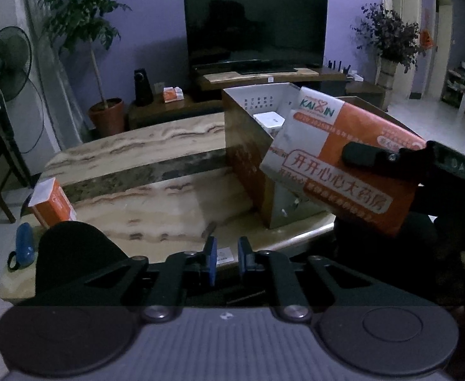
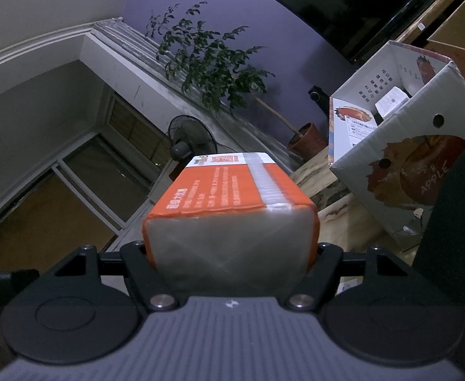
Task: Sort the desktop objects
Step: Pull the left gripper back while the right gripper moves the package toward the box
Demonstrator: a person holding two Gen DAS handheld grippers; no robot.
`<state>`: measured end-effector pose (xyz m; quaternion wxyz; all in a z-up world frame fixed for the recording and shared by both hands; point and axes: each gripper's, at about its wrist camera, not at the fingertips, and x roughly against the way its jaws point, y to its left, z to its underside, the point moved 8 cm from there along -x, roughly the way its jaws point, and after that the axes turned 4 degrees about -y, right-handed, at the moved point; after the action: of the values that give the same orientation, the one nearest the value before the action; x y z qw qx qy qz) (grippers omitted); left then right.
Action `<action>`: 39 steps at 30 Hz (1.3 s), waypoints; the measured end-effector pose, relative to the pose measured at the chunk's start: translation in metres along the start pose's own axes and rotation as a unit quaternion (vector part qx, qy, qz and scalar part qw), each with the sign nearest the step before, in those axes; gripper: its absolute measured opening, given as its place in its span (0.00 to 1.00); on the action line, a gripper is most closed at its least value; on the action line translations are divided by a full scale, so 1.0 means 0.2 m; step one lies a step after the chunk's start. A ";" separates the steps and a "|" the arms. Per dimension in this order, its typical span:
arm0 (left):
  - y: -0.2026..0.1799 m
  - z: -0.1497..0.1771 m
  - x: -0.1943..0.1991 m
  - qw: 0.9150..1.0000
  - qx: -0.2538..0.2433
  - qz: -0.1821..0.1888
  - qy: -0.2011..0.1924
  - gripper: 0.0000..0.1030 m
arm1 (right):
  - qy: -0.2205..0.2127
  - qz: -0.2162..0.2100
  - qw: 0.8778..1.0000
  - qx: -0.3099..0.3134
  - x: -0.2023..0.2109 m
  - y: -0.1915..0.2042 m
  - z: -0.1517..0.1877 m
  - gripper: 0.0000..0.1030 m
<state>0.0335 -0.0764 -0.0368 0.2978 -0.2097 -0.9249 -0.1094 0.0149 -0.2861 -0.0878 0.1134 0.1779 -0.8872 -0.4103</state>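
An orange and white tissue pack (image 1: 343,165) hangs tilted over the near corner of an open cardboard box (image 1: 248,146), and my right gripper (image 1: 368,155) is shut on it. In the right wrist view the pack (image 2: 232,197) fills the space between the fingers of that gripper (image 2: 230,241). The apple-printed box (image 2: 407,165) stands to the right with a white carton (image 2: 391,100) inside. My left gripper (image 1: 227,254) hovers low over the table's front edge, its blue pads (image 1: 211,255) almost together with nothing between them. A second orange pack (image 1: 53,203) and a blue object (image 1: 24,247) lie at the table's left end.
The wood-grain table (image 1: 156,203) runs from left to the box. Behind it are a TV (image 1: 254,22) on a low stand, a potted tree (image 1: 105,117) and a standing fan (image 1: 7,63). A brown carton (image 2: 464,22) sits behind the apple box.
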 end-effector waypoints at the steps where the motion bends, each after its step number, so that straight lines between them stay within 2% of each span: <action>1: -0.01 -0.01 0.01 1.000 -0.001 0.001 -0.002 0.14 | 0.000 0.000 1.000 0.000 0.00 0.00 0.00 0.71; 14: -0.04 -0.03 0.05 1.000 -0.004 0.008 -0.006 0.14 | 0.002 0.000 1.000 0.001 0.00 0.00 0.00 0.71; 39: -0.07 -0.02 0.04 1.000 -0.012 0.000 -0.006 0.14 | 0.008 -0.001 1.000 0.003 0.00 0.01 0.01 0.71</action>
<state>0.0238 -0.0872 -0.0300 0.2901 -0.2134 -0.9252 -0.1193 0.0144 -0.2829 -0.0880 0.1194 0.1823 -0.8875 -0.4060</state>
